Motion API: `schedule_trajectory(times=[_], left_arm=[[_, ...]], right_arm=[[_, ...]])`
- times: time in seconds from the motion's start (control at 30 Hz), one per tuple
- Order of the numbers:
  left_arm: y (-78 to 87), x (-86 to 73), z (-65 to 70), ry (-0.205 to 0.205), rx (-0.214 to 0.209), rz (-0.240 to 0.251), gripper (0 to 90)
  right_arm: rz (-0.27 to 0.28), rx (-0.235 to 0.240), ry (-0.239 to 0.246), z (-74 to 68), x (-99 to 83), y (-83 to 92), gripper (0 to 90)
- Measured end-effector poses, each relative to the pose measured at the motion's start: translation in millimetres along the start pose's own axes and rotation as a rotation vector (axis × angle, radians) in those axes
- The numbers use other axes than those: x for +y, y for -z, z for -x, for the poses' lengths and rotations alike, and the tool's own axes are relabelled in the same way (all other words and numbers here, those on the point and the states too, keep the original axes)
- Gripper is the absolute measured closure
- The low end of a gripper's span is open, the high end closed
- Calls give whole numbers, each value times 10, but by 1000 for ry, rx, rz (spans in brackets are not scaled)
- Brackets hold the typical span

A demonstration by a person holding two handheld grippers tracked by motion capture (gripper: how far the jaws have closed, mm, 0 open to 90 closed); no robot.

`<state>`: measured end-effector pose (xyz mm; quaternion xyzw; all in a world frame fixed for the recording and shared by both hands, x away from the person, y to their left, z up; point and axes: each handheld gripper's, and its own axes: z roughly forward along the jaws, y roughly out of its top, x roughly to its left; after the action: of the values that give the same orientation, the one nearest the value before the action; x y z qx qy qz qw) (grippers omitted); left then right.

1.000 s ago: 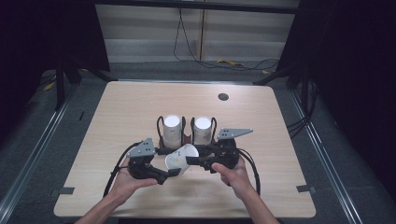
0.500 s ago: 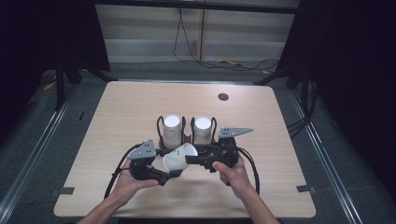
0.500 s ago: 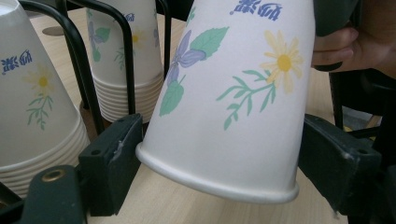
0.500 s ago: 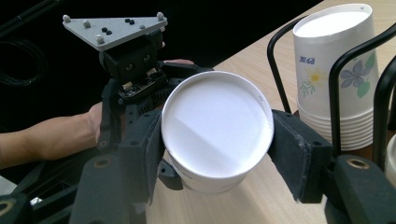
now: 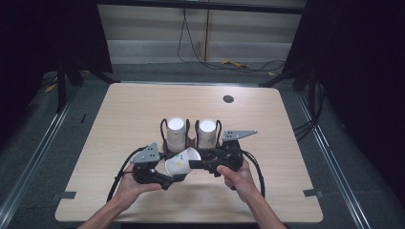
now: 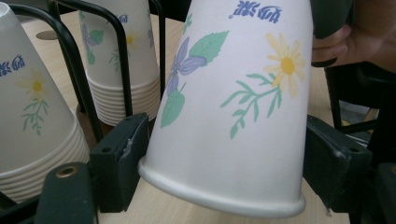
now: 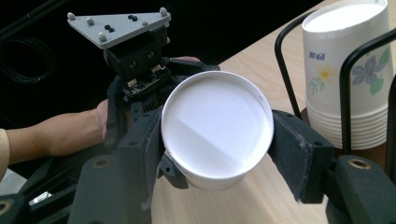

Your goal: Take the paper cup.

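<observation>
High view: paper cup (image 5: pixel 182 162) lies tilted between both grippers; right gripper (image 7: pixel 219 154) clamps its base end; left gripper (image 6: pixel 224 172), jaws just closing, seemingly grips the rim end.

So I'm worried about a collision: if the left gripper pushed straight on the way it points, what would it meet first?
The paper cup already sits between its jaws, which have just been closing. Past the cup, the right gripper faces it from the other end and would likely come next, though depth is hard to judge.
</observation>
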<state>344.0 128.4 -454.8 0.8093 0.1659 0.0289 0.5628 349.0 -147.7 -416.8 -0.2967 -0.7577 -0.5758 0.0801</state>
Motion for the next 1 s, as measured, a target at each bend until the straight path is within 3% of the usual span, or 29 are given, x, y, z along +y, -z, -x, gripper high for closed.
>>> schedule_trajectory(times=[0.17,0.6,0.67,0.9,1.0], left_arm=[[6,-4,-13,1,-9,0,239],[13,-6,-3,20,-31,-21,258],[13,-5,6,38,-29,-30,253],[36,2,9,39,-27,-42,252],[61,12,-5,59,-5,-45,255]], right_arm=[[-8,-13,1,6,0,3,364],[-19,-68,8,15,0,-9,192],[-20,-72,5,17,2,7,191],[-52,-110,39,-20,4,13,182],[-58,-112,46,-21,8,34,190]])
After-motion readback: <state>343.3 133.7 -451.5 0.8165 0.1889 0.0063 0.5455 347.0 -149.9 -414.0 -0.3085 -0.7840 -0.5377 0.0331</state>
